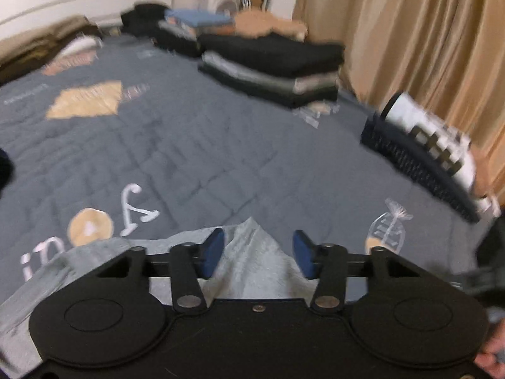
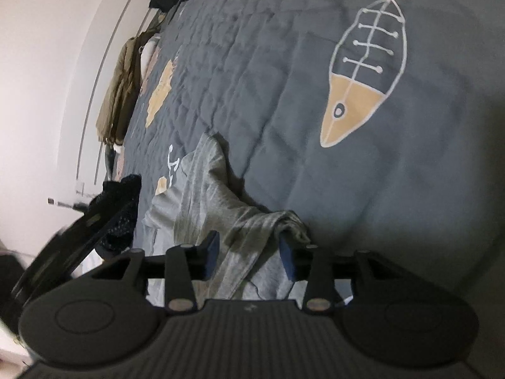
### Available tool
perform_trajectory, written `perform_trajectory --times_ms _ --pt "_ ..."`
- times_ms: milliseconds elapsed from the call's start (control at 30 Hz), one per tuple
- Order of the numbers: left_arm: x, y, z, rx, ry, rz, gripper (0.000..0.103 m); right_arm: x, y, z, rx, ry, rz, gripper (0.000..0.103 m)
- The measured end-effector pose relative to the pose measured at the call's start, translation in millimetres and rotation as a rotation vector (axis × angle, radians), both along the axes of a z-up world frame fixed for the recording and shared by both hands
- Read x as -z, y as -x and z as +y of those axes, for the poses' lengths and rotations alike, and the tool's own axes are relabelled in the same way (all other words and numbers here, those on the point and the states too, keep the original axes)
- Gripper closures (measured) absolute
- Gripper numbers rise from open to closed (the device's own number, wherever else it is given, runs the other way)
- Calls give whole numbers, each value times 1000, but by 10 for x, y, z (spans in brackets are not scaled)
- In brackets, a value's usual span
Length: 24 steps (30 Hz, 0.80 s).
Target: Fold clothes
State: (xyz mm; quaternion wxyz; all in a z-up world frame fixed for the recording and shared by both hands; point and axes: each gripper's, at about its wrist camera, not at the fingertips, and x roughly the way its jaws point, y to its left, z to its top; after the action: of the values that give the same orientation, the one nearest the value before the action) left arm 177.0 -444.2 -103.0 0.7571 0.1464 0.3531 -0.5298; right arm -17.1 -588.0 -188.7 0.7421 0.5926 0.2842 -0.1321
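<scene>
Left wrist view: the left tongs [image 1: 258, 254] sit low over a bed, their blue pads spread wide apart with nothing pinched between them. A peak of the grey garment [image 1: 252, 259] rises in the gap, touching neither pad clearly. The garment lies crumpled on the grey quilt [image 1: 189, 145], which is printed with white letters and a fish skeleton. Further off to the right, a dark sleeve with a white checkered cuff-like tube [image 1: 423, 145] crosses the quilt, blurred. Beyond it a stack of folded clothes [image 1: 271, 66] rests near the far edge of the bed, with tan curtains [image 1: 410, 31] behind.

Right wrist view, tilted sideways: the right tongs [image 2: 249, 254] are likewise wide open, gripping nothing; a bunched fold of the grey garment [image 2: 221, 202] lies between and just ahead of the pads. The fish print [image 2: 363, 72] lies further out on the quilt.
</scene>
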Motion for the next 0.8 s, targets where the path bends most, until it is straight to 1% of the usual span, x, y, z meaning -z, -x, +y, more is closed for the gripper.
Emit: perform_trajectory --times_ms 67,133,233,267,300,333,400,467,567,600,633,700,767,800 --pt "99 -74 -104 0 -22 17 58 23 24 -19 20 -18 -9 62" --pt "180 -137 -161 -5 -33 37 58 31 41 -3 32 -12 -15 62" --pt "302 -231 -245 -13 -48 67 58 29 47 36 52 11 -18 70" --pt "342 -262 -273 -16 -53 77 58 47 56 35 63 4 -20 84" --pt "382 -293 -301 -19 -58 87 63 73 70 26 75 -10 -23 97" --pt "423 -325 -329 -22 -64 96 67 99 83 17 87 -24 -26 98" --pt "504 -387 -385 -27 -74 116 90 122 116 5 111 -43 -33 100" --pt "564 -451 -428 -38 -76 128 98 69 165 5 140 -33 -44 101" --pt "481 -557 -371 -102 -16 86 100 -55 288 10 180 9 -56 101" --pt "473 -599 -365 -113 -6 95 100 -76 312 10 183 17 -58 101" --pt "473 -621 -375 -110 -7 94 100 -91 327 10 182 27 -60 101" --pt "482 -616 -406 -106 -16 53 101 -69 361 20 184 29 -39 102" --pt "512 -642 -441 -133 -25 49 101 -33 407 49 184 18 -15 102" --pt "512 -650 -438 -145 -26 48 101 -30 410 68 179 28 -2 102"
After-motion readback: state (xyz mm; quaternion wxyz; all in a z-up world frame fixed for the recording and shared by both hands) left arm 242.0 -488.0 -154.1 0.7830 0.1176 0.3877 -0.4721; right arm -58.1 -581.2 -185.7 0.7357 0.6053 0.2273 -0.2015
